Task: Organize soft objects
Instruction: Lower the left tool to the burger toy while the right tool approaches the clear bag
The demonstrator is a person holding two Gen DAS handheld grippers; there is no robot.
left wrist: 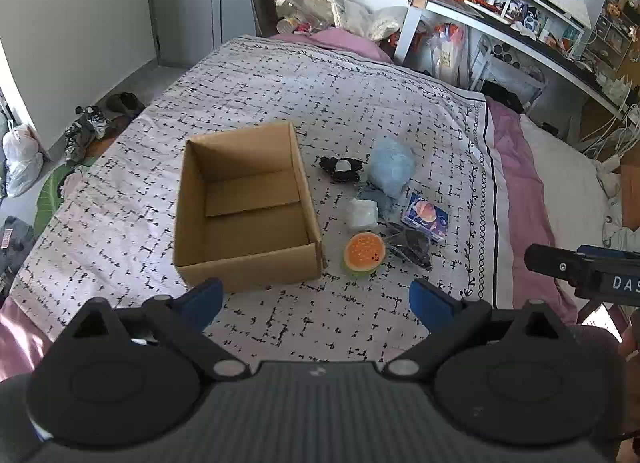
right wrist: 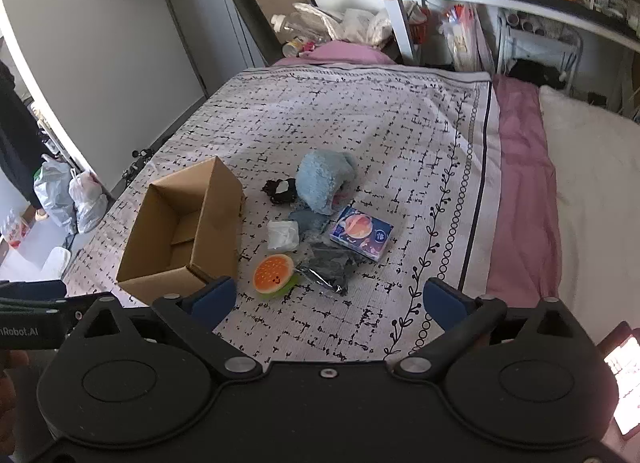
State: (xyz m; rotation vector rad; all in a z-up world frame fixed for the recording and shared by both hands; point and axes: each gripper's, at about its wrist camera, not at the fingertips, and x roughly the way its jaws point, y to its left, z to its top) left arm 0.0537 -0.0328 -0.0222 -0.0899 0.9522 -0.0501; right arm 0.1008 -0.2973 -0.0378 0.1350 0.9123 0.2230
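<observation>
Two hand-held grippers hovered above a bed, each with its blue-padded fingers spread wide and holding nothing: the left gripper (left wrist: 316, 297) and the right gripper (right wrist: 330, 299). Both were raised well clear of the objects beyond them. The bed was covered by a white blanket with a black dashed grid pattern (left wrist: 360, 103), and a pink sheet (right wrist: 520, 183) showed along its right edge. An open brown cardboard box (left wrist: 244, 203) sat on the blanket, empty inside, nearest the left gripper. Just to the right of the box lay a cluster of small items. Closest to the grippers was a round orange and green squishy burger toy (left wrist: 364, 252) with a smiling face. Beside it lay a crinkled dark plastic packet (right wrist: 328, 267). A crumpled white soft lump (left wrist: 362, 213) rested just behind the burger, near the box's right wall. A small blue printed carton with a peach-coloured picture (right wrist: 362, 233) lay to the right of these. Further back sat a fluffy light blue plush toy (right wrist: 324, 181), and a small black and white soft item (left wrist: 341, 169) lay just left of it.
</observation>
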